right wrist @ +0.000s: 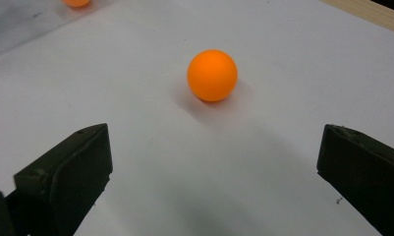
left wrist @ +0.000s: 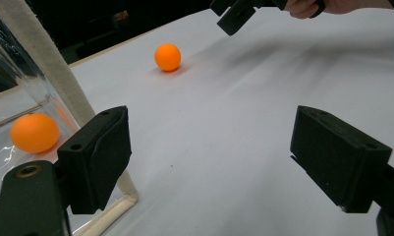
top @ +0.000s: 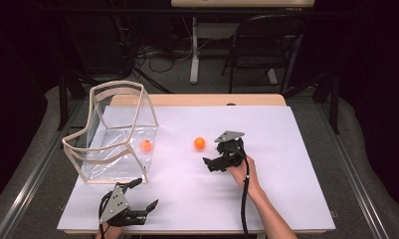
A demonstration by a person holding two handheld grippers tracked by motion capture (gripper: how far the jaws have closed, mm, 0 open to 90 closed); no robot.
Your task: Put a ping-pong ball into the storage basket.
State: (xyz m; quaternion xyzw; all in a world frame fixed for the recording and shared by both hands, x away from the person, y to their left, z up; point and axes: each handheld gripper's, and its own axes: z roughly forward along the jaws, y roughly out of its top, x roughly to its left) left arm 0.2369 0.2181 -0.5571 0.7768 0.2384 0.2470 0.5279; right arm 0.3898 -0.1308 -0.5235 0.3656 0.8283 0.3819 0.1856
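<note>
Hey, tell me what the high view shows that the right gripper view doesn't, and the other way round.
The high view alone takes in the clear plastic bin with a cream fabric rim, the left claw near the table's front edge, the right claw from above in the person's hand, and a black folding chair behind the table. The right gripper view alone gives a close look along that claw's two black jaws, spread wide apart. Both show the free orange ball on the white table cover, ahead of the right claw and untouched, plus the second orange ball.
</note>
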